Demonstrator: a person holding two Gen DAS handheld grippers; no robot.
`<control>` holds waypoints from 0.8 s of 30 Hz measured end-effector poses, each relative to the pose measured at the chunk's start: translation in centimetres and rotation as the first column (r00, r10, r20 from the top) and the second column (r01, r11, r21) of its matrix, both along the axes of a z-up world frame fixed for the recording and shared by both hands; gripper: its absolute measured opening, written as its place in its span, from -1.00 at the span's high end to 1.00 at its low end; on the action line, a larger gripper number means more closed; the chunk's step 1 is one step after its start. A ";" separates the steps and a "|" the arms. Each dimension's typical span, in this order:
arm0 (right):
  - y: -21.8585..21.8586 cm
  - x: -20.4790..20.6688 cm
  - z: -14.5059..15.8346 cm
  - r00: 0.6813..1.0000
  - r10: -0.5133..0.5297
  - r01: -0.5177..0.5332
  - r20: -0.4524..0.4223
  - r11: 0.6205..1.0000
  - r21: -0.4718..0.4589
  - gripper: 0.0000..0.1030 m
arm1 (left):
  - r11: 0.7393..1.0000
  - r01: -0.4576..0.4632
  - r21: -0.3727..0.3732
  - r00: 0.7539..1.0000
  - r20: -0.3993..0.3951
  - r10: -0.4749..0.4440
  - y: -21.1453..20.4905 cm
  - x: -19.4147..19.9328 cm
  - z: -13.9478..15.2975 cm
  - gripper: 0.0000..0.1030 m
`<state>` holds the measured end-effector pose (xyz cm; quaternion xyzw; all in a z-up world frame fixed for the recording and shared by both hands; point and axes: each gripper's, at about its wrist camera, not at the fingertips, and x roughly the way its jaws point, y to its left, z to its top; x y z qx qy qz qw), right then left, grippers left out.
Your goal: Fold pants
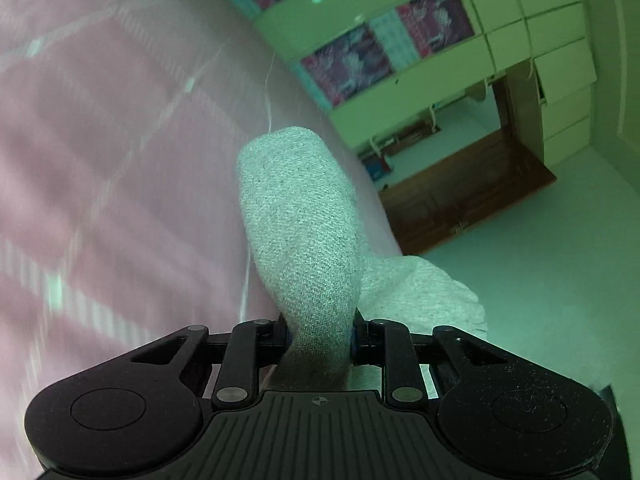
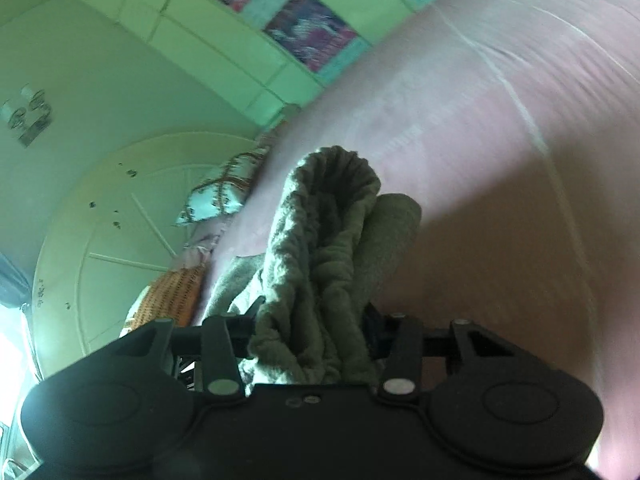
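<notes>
1. Right now your left gripper (image 1: 320, 334) has its jaws drawn close together, pinching a fold of the light grey knitted pants (image 1: 298, 216). The cloth rises from between the jaws in a thick rounded loop, and more of it bulges out to the right of the gripper.
2. Your right gripper (image 2: 310, 326) is clamped on a thicker, bunched part of the same pants (image 2: 324, 256), which look darker and wrinkled in that view. Its jaws stand a little wider apart than the left ones, and the wad of cloth fills the gap between them.
3. Both bunches stand up in front of the cameras, above the pink bedspread with pale thin stripes (image 1: 104, 152), which fills the background and looks blurred in both views.
4. To the left of the right gripper, more grey cloth trails down toward the edge of the bed.
5. Past the bed, in the left wrist view, you can see a pale green wall of panelled cupboards (image 1: 532, 40) and a brown wooden cabinet (image 1: 460, 196).
6. In the right wrist view a patterned cushion (image 2: 220, 192) lies at the bed's edge, near a pale door with a round panel (image 2: 132, 220).
</notes>
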<state>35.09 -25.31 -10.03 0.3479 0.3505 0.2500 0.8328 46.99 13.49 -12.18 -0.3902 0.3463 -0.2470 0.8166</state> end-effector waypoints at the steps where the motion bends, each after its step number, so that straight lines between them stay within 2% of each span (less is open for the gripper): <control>1: 0.4 1.7 0.5 1.000 0.010 -0.010 0.020 1.000 -0.005 0.29 | 1.000 -0.011 0.010 1.000 0.010 0.011 1.1 1.5 0.6 0.52; 3: 0.9 5.2 0.7 1.000 0.004 -0.004 0.027 1.000 0.006 0.28 | 0.999 -0.029 0.037 0.999 0.033 0.028 1.6 4.6 1.2 0.49; 4: 0.9 7.2 0.1 1.000 -0.005 0.005 0.011 1.000 0.018 0.18 | 0.997 -0.050 0.064 0.998 0.030 0.048 2.1 6.1 1.1 0.26; 5: 0.9 8.8 -1.1 1.000 -0.013 0.013 0.002 1.000 0.007 -0.11 | 0.989 -0.079 0.125 0.997 0.010 0.078 2.5 7.0 0.7 0.00; 6: 0.6 10.0 -2.8 0.998 -0.058 0.057 -0.022 0.997 -0.058 -0.35 | 0.964 -0.124 0.235 0.991 -0.019 0.133 2.6 7.6 0.1 -0.34; 7: 0.2 10.6 -4.5 0.982 -0.164 0.147 -0.099 0.977 -0.154 -0.62 | 0.922 -0.160 0.354 0.983 -0.024 0.180 2.4 7.8 -0.5 -0.34; 8: -0.2 11.0 -5.9 0.962 -0.210 0.173 -0.174 0.963 -0.207 -0.43 | 0.895 -0.149 0.420 0.986 -0.001 0.165 2.2 7.6 -0.4 -0.34; 9: -0.5 11.1 -6.6 0.963 -0.187 0.145 -0.194 0.967 -0.210 -0.26 | 0.866 -0.151 0.477 0.988 0.037 0.152 1.9 7.0 -0.2 -0.34; 10: -0.8 10.4 -6.2 0.975 -0.170 0.139 -0.146 0.970 -0.200 -0.15 | 0.826 -0.163 0.540 0.987 0.087 0.138 1.4 6.4 0.3 -0.34; 11: -0.8 9.6 -5.4 0.984 -0.164 0.146 -0.074 0.968 -0.204 -0.22 | 0.793 -0.181 0.582 0.983 0.130 0.129 1.1 6.0 0.7 -0.34; 12: -0.7 9.1 -4.6 0.987 -0.157 0.152 -0.012 0.967 -0.204 -0.27 | 0.772 -0.196 0.604 0.979 0.157 0.126 0.6 5.8 0.9 -0.34; 13: -0.4 9.0 -4.1 0.989 -0.149 0.150 0.018 0.968 -0.199 -0.42 | 0.754 -0.208 0.623 0.977 0.165 0.133 0.2 5.8 1.1 -0.34; 14: 0.1 9.2 -3.7 0.990 -0.138 0.143 0.042 0.969 -0.203 -0.44 | 0.746 -0.204 0.634 0.978 0.158 0.134 0.0 5.8 1.0 -0.34; 15: 1.0 9.4 -3.4 0.991 -0.118 0.129 0.061 0.966 -0.223 -0.44 | 0.737 -0.186 0.650 0.982 0.141 0.124 -0.5 6.2 0.7 -0.45; 16: 2.1 9.9 -3.6 0.994 -0.089 0.102 0.064 0.959 -0.263 -0.53 | 0.703 -0.156 0.694 0.988 0.111 0.110 -1.6 6.6 -0.1 -0.68; 17: 3.4 10.5 -4.4 0.997 -0.065 0.075 0.041 0.925 -0.373 -0.54 | 0.669 -0.160 0.726 0.987 0.111 0.117 -2.1 6.7 -0.6 -0.82; 18: 4.1 11.7 -5.7 0.997 -0.076 0.050 -0.033 0.868 -0.495 -0.54 | 0.663 -0.179 0.727 0.984 0.121 0.133 -1.8 6.3 -0.9 -0.96; 19: 3.6 12.2 -7.0 0.990 -0.092 0.032 -0.103 0.881 -0.473 -0.65 | 0.680 -0.177 0.711 0.984 0.105 0.146 -1.1 6.0 -0.6 -0.96; 20: 2.8 11.9 -7.1 0.987 -0.111 0.053 -0.115 0.904 -0.423 -0.66 | 0.692 -0.181 0.699 0.982 0.094 0.162 -0.6 5.6 -0.1 -0.96; 21: 2.4 11.2 -6.3 0.986 -0.115 0.058 -0.116 0.910 -0.411 -0.66 | 0.688 -0.189 0.700 0.981 0.104 0.163 -0.4 4.8 0.6 -0.96; 22: 2.2 10.3 -5.6 0.989 -0.112 0.064 -0.096 0.911 -0.408 -0.67 | 0.670 -0.199 0.715 0.980 0.133 0.149 -0.2 3.7 1.2 -0.97; 23: 2.1 9.2 -4.6 0.992 -0.107 0.071 -0.065 0.906 -0.416 -0.74 | 0.652 -0.206 0.730 0.979 0.150 0.142 -0.2 2.6 1.6 -0.97; 24: 2.0 7.7 -3.5 0.994 -0.107 0.082 -0.032 0.893 -0.442 -0.80 | 0.648 -0.204 0.733 0.979 0.149 0.139 -0.3 1.3 1.6 -1.00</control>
